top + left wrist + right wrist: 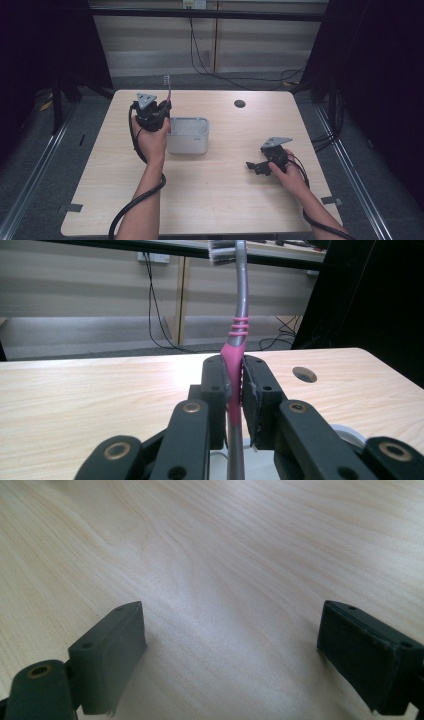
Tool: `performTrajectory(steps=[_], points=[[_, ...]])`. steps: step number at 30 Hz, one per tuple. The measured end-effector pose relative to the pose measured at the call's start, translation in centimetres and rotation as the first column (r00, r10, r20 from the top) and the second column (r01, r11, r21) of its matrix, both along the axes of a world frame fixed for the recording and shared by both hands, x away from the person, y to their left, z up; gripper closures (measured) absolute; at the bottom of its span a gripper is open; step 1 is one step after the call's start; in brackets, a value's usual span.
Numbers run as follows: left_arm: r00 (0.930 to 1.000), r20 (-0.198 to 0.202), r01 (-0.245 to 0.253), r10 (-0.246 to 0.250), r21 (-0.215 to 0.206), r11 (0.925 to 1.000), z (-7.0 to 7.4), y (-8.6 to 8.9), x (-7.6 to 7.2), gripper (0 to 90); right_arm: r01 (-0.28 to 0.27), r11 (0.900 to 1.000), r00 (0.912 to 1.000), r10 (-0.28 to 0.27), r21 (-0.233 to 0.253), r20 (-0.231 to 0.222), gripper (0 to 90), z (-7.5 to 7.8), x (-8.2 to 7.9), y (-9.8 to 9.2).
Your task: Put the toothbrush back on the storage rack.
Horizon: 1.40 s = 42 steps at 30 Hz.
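A toothbrush (235, 340) is pinched upright between the pressed-together jaws of the left gripper (234, 385), its pink grip clamped and its bristled head raised above the fingertips. Just below and beside this gripper a white box (187, 135) is seen on the table (220, 200). The right gripper (255, 166) is held low over bare wood, well apart from the box, its jaws spread wide with nothing between them.

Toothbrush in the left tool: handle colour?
Pink grip with a grey neck and lower handle on the toothbrush, clamped in the left tool; the left gripper view shows it best.
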State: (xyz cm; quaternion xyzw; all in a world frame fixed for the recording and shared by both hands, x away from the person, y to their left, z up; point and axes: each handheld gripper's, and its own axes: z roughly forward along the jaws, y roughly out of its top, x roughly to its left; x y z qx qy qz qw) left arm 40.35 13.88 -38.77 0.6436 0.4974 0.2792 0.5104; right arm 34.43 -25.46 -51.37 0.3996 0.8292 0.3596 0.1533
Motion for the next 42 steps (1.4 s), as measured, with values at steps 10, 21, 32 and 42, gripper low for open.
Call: performTrajectory(steps=[10, 21, 32, 42], points=[[0.9999, -0.008, -0.007, 0.007, -0.006, 1.0000, -0.7, 0.0, -0.1, 80.7, 0.000, 1.000, 1.0000, 0.000, 0.000, 0.000, 11.4, 0.0, 0.0, 0.0], [0.9997, -0.021, -0.016, 0.015, -0.012, 0.9998, -1.8, 0.3, -0.4, 80.6, -0.001, 1.000, 1.0000, 0.001, 0.001, -0.001, 11.4, 0.0, 0.0, 0.0], [0.9990, -0.044, -0.011, 0.011, -0.007, 0.9999, -2.5, 0.6, -0.9, 85.4, -0.003, 1.000, 1.0000, 0.003, 0.000, 0.001, 11.4, 0.0, 0.0, 0.0], [0.9973, -0.074, -0.008, 0.008, 0.007, 0.9999, -2.7, 0.7, -1.3, 84.8, -0.004, 1.000, 1.0000, 0.004, -0.001, 0.001, 11.4, 0.0, 0.0, 0.0]])
